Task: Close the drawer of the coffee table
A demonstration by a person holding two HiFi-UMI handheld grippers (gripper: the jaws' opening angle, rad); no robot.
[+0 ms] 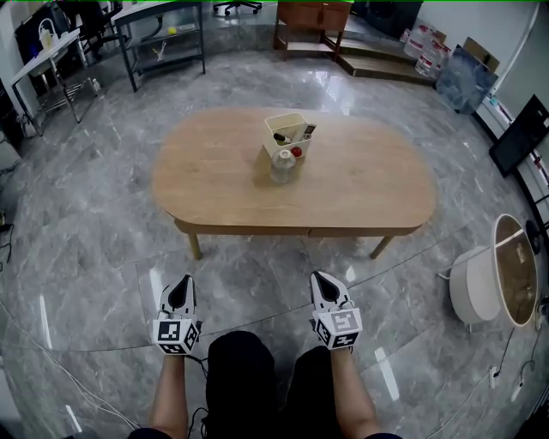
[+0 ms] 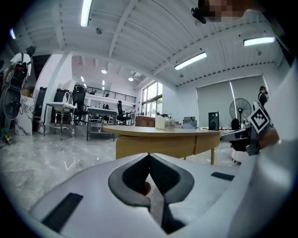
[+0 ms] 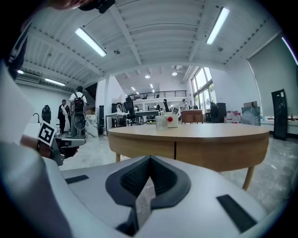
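The oval wooden coffee table (image 1: 214, 184) stands ahead of me on the marble floor. Its two drawer fronts (image 1: 249, 229) sit flush under the near edge, with a thin seam between them; the same seam shows on the drawer fronts (image 3: 175, 149) in the right gripper view. My left gripper (image 1: 181, 281) and right gripper (image 1: 322, 279) hover low above my knees, well short of the table and touching nothing. The left gripper (image 2: 149, 155) has its jaws shut tip to tip and empty, and so does the right gripper (image 3: 150, 158).
A white box (image 1: 287, 133) and a glass jar (image 1: 282, 165) stand at the table's middle. A white round tub-like stand (image 1: 480, 283) lies to the right. Metal desks (image 1: 163, 34) and a wooden platform (image 1: 313, 26) are far behind.
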